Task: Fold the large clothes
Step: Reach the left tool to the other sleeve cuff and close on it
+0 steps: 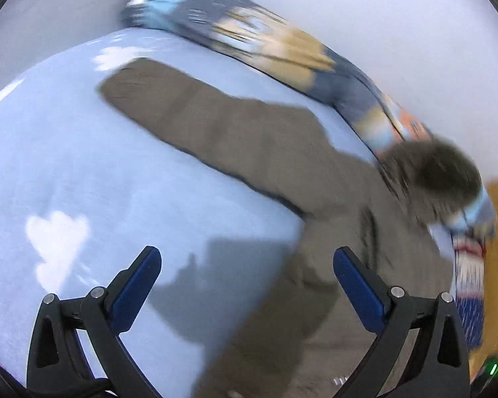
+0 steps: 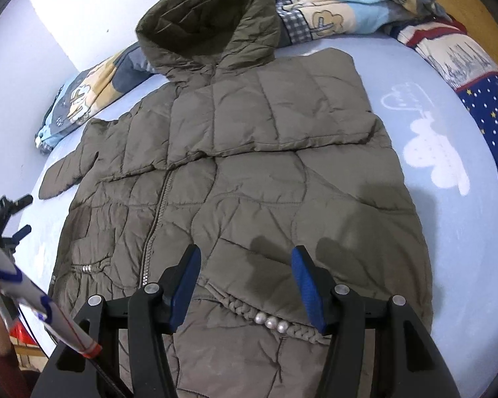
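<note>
Here, olive jacket [image 2: 235, 172] flat on bed [image 2: 464, 232], hood away from right gripper [image 2: 245, 285]

Each wrist camera looked steeply down along its own tongs at the bed [image 2: 455, 232]: the right tongs [image 2: 245, 285] hung close above the olive jacket [image 2: 249, 152], the left tongs [image 1: 247, 285] beside its outstretched sleeve [image 1: 189, 116], both views sharing jacket, sheet and patterned blanket [image 2: 332, 3].
</note>
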Demonstrator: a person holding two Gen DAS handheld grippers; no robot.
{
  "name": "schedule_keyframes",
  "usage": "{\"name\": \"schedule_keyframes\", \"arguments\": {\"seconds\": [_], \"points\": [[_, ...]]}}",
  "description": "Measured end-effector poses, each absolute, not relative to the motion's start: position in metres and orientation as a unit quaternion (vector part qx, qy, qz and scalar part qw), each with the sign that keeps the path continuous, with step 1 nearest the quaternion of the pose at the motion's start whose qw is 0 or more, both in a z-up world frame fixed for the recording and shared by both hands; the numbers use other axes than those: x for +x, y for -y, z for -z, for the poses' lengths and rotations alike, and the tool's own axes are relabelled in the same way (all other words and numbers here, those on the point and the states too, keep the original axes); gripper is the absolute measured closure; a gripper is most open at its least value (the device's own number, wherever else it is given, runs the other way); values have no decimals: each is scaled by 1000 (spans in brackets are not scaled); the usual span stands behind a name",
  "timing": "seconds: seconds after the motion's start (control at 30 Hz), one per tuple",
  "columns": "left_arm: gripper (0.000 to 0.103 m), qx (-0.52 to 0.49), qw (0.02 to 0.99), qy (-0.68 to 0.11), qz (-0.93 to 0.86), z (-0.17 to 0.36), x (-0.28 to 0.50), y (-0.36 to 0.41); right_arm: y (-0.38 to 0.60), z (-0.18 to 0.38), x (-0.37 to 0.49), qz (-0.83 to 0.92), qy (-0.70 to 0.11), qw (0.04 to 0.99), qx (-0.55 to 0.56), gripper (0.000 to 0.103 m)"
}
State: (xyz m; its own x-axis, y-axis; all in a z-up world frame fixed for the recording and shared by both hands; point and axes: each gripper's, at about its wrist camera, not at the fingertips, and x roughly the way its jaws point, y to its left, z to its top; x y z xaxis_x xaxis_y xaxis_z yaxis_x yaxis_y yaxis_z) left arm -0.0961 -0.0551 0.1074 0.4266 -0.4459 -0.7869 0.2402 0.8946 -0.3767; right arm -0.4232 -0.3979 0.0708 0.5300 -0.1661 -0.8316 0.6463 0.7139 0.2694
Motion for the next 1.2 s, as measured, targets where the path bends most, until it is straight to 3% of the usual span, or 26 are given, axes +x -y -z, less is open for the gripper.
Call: {"name": "schedule_keyframes", "arguments": {"seconds": [0.17, 0.33, 1.07, 1.13, 1.2], "points": [[3, -190, 834, -491, 166, -101, -40, -5, 399, -69, -422, 238, -418, 826, 293, 42], [39, -245, 828, -484, 141, -97, 13, -43, 395, -66, -417, 232, -426, 826, 285, 42], [43, -331, 822, -456, 83, -11, 139, -59, 409, -41, -409, 253, -447, 812, 276, 42], [86, -325, 828, -446, 93, -14, 141, -55, 410, -40, -409, 256, -447, 812, 275, 42], [88, -306, 839, -439, 95, -22, 141, -49, 412, -38, -409, 258, -447, 810, 277, 42]]}}
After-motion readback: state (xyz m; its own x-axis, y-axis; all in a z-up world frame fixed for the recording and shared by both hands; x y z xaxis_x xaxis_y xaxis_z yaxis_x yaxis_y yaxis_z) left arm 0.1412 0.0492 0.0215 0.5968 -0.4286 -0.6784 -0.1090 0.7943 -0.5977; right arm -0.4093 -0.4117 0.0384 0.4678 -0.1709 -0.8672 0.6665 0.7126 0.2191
